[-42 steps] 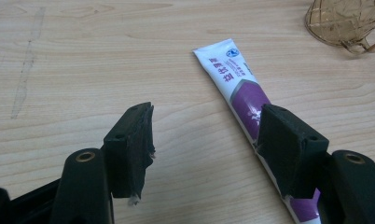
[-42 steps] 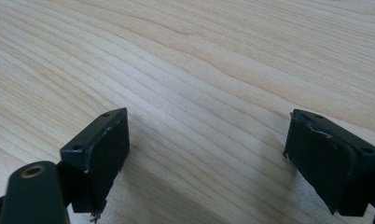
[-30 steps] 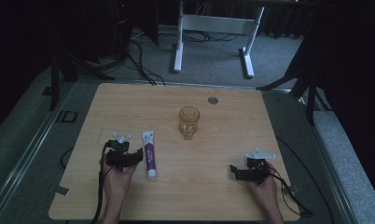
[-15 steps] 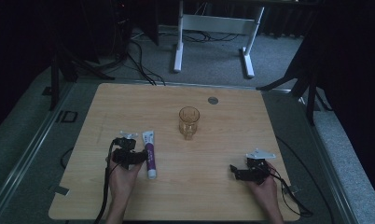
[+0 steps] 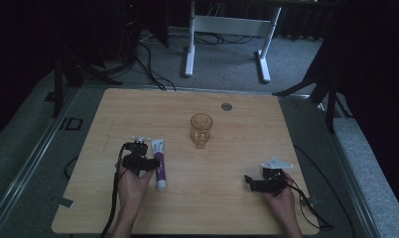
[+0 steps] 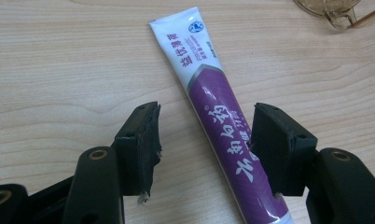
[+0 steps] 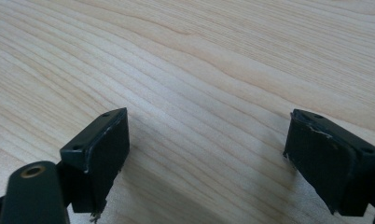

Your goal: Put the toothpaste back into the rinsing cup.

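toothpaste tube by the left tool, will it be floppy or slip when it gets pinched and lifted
The toothpaste tube looks soft-walled, so it would probably dent under the left tool, whose jaws stand open around it. Its glossy skin may slip a little. Lying flat with a crimped end, it seems unlikely to roll.

Your left gripper (image 6: 204, 140) has its jaws spread either side of the tube (image 6: 218, 116), which lies flat on the table (image 6: 59, 60). The tube's purple part runs between the jaws, closer to the one on the right of the view and seemingly against it; its white crimped end points away. A glass (image 6: 335, 9) sits at the top right edge.
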`<state>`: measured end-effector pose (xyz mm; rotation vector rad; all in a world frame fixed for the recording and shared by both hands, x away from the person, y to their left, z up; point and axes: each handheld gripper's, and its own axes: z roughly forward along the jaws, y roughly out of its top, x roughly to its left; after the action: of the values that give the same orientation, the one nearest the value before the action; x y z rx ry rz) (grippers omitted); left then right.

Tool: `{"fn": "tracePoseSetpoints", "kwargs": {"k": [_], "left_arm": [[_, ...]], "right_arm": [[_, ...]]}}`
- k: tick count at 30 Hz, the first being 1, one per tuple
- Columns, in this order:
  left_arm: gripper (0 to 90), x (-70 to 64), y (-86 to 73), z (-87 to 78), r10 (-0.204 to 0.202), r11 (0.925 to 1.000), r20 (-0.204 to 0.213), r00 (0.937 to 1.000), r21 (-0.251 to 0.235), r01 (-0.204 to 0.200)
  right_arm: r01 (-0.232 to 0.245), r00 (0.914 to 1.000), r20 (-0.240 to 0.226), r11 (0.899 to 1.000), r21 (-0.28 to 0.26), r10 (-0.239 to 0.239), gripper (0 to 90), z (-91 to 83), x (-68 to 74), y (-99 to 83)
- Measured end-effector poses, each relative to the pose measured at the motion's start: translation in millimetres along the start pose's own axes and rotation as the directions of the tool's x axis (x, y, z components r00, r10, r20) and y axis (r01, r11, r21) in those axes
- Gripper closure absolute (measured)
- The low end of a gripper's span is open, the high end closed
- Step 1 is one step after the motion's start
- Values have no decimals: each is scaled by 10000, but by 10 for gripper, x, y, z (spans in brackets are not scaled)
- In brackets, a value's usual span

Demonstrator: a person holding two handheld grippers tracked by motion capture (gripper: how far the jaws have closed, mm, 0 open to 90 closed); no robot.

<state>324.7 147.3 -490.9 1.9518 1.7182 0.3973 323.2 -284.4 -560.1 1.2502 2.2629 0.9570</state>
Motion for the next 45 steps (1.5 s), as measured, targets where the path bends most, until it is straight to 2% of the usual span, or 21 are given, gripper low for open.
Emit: {"fn": "tracePoseSetpoints", "kwargs": {"k": [8, 13, 20, 26, 30, 36, 45], "left_arm": [[424, -17, 53, 26, -76, 9992, 146, 9999, 395, 70], [425, -56, 84, 41, 66, 9980, 1, 10000, 629, -66], [424, -97, 138, 62, 73, 9962, -138, 9999, 868, -61], [425, -116, 169, 90, 1, 9941, -81, 10000, 1086, 8], [425, -117, 189, 112, -19, 9913, -62, 10000, 1316, 27], [428, -106, 225, 151, -386, 9846, 213, 9990, 1713, 344], [428, -112, 249, 237, -305, 9760, 35, 9995, 2157, 290]], "right_arm": [[-1, 10000, 0, 10000, -1, 1, 137, 0, 0, 0], [-3, 10000, 0, 10000, -2, 3, 137, 0, 0, 0], [9, 10000, 0, 10000, -11, -9, 137, 1, -1, 0], [-9, 10000, -1, 10000, -2, 9, 137, 0, 1, 0], [-12, 10000, 0, 10000, -5, 12, 137, 0, 1, 0], [-18, 10000, -2, 10000, -6, 18, 137, 0, 1, 0], [-12, 10000, 2, 10000, -4, 12, 137, 0, 1, 0]]}}
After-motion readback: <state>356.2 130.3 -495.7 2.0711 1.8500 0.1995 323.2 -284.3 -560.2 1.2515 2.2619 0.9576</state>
